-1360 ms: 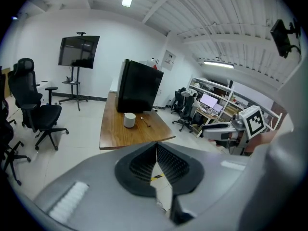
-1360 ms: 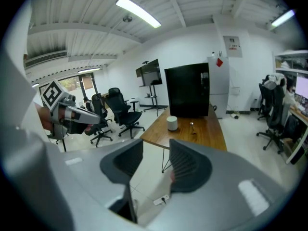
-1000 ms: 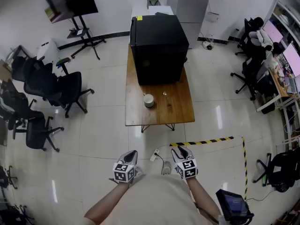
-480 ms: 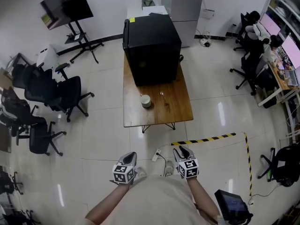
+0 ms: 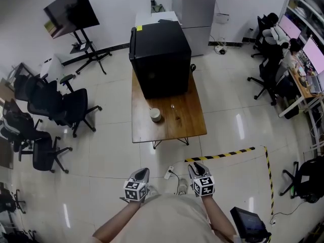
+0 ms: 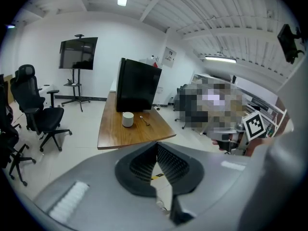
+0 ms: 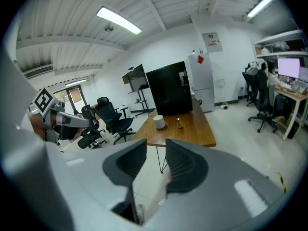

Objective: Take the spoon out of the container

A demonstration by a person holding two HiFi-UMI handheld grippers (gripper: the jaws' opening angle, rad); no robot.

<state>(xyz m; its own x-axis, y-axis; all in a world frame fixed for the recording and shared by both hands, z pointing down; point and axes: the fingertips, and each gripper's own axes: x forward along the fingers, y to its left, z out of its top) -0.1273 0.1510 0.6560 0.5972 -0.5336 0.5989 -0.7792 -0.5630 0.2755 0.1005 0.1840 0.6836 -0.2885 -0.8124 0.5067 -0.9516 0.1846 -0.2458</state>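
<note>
While my right gripper (image 7: 155, 146) hangs close to my body, its jaws have just been closing; a gap remains between them and nothing is in it. My left gripper (image 6: 156, 145) has its jaw tips touching, also on nothing. Over the last second my head view has drifted a little, so the table (image 5: 187, 123) sits slightly lower and further left, but both grippers are as far from it as they were, with bare floor and a strip of striped tape (image 5: 218, 155) between. On the wood the white cup (image 5: 155, 115) stands upright, and the spoon (image 6: 144, 121) lies flat just beside it, apart from it, in front of the black cabinet (image 5: 159, 54). I judge the spoon is already out of the container, so narrowing empty jaws here looks like standing down, not reaching.
</note>
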